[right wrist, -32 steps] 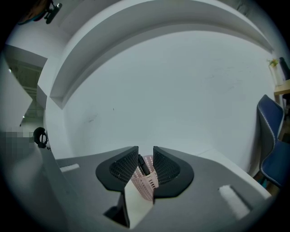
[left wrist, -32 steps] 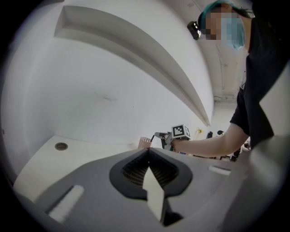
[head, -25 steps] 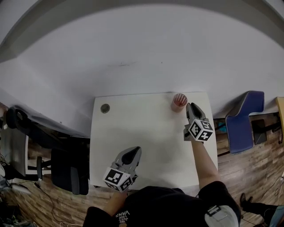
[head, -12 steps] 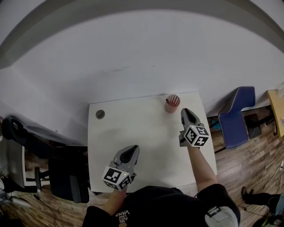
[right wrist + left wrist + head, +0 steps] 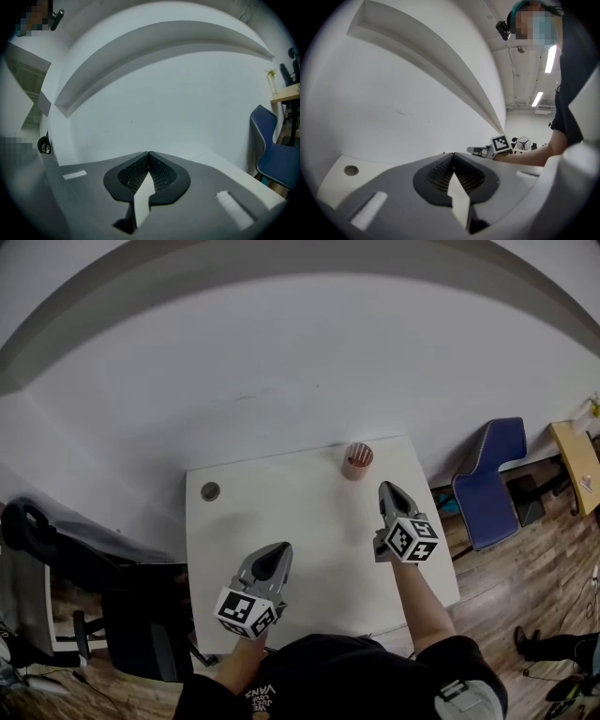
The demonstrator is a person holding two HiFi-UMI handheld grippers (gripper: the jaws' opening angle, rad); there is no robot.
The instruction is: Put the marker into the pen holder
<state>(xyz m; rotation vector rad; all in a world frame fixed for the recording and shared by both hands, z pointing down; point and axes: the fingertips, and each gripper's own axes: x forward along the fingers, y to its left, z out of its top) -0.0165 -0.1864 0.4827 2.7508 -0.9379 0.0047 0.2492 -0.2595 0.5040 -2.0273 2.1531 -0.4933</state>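
Left gripper [image 5: 278, 555]: jaws pressed together, nothing between them. Its own view [image 5: 453, 155] confirms the pads meet on empty air. We log it held low over the near left part of the table [image 5: 309, 521], tips pointing towards the wall. We judge this a waiting pose, since it is well apart from anything to grasp.

Cable grommet [image 5: 210, 490]: a small dark disc set into the table's far left corner. It plays no part in the job.

Marker: we find none in any view, neither on the tabletop nor in either gripper. It may already stand in the cup, but we cannot tell.

Pen holder [image 5: 357, 460]: a small round reddish cup, upright at the table's far edge towards the right. Its mouth faces up, ready to take a pen from above. The contents are too small to read.

Right gripper [image 5: 386, 489]: likewise closed and empty, as its own view [image 5: 149, 153] shows. It is held near the holder, just short of it, tips aimed that way. We judge it the hand better placed for any work at the cup.

Blue chair [image 5: 487, 479]: on the floor beyond the table's right side.
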